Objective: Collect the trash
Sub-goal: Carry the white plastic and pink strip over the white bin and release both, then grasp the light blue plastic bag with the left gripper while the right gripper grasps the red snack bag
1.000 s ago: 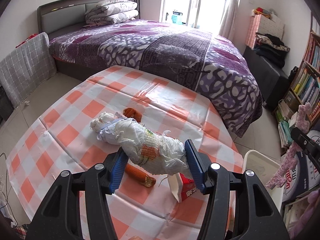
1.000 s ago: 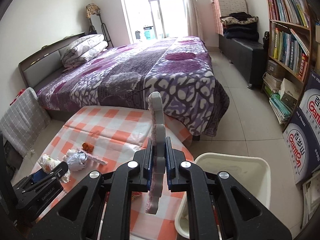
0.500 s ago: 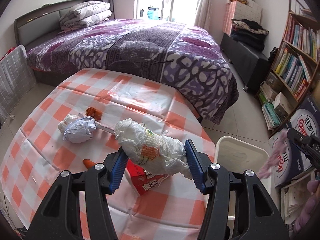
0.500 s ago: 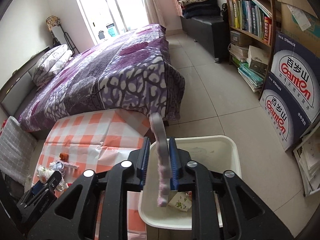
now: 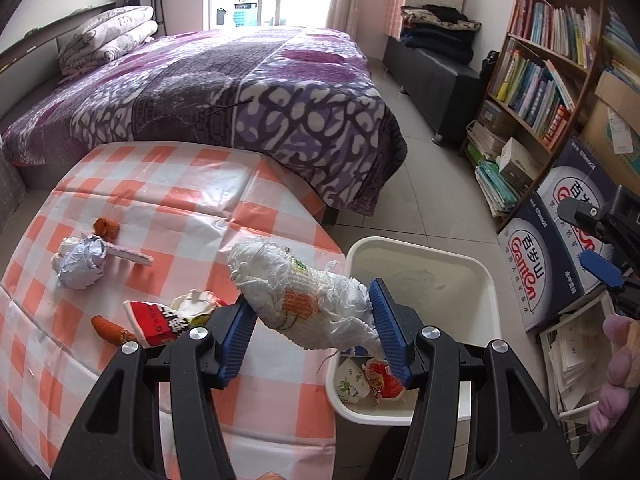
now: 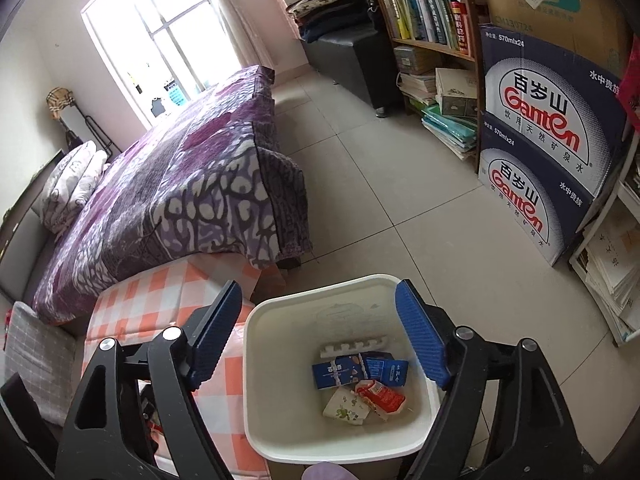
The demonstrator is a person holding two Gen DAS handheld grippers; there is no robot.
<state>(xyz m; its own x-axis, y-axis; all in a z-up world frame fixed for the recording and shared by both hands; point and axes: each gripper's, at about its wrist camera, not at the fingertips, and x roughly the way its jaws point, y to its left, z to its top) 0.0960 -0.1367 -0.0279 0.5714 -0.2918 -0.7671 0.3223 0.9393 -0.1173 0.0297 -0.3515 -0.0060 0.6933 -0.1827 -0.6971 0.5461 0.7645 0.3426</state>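
The left gripper (image 5: pixel 314 330) clamps a crumpled white wrapper bundle (image 5: pixel 308 306) above the table edge, just beside the white trash bin (image 6: pixel 256 380). The right gripper (image 6: pixel 320 340) hangs wide apart and empty over that bin, which holds cartons and wrappers.

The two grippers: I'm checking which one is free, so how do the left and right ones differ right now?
The left gripper is shut on a crumpled white gauze-like wad; the right gripper is open and holds nothing. The left one is at the checked table's edge, beside the white plastic bin; the right one is directly above that bin. Both have black arms and blue ribbed pads.
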